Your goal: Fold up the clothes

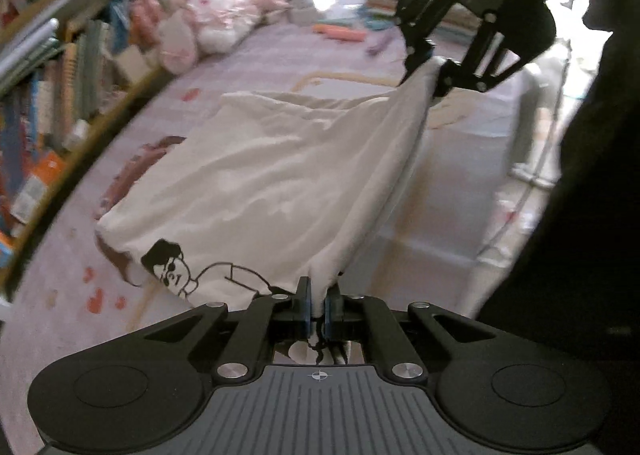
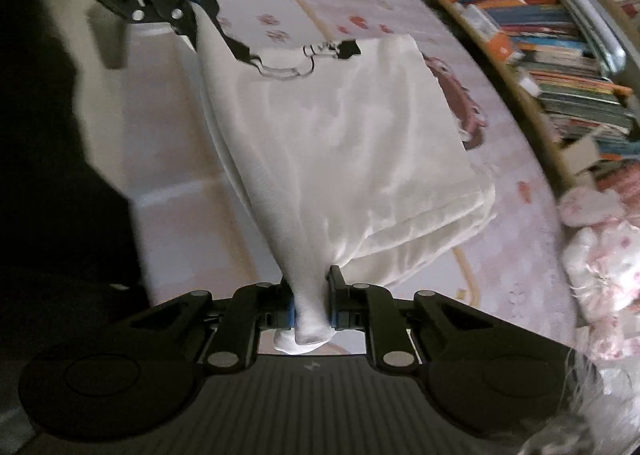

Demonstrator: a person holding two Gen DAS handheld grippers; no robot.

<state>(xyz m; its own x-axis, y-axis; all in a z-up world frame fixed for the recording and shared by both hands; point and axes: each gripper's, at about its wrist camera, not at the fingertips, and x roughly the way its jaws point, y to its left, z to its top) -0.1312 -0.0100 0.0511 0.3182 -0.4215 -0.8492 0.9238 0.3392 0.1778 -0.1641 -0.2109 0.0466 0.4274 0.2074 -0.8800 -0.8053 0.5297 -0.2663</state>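
Note:
A white T-shirt (image 1: 256, 183) with a black cartoon figure print lies partly on a pink bed sheet (image 1: 280, 51). My left gripper (image 1: 318, 295) is shut on one end of the shirt's near edge. My right gripper (image 1: 430, 67) is shut on the other end and shows far up in the left wrist view. The edge is stretched taut and lifted between them. In the right wrist view the right gripper (image 2: 310, 295) pinches a bunched corner of the shirt (image 2: 340, 143), and the left gripper (image 2: 196, 3) holds the far end.
A curved bookshelf full of books (image 1: 52, 87) runs along the bed's far side, also in the right wrist view (image 2: 560, 35). Pink and white plush toys (image 1: 208, 19) lie by it. The bed's edge and pale floor (image 2: 160, 155) lie beside the lifted hem.

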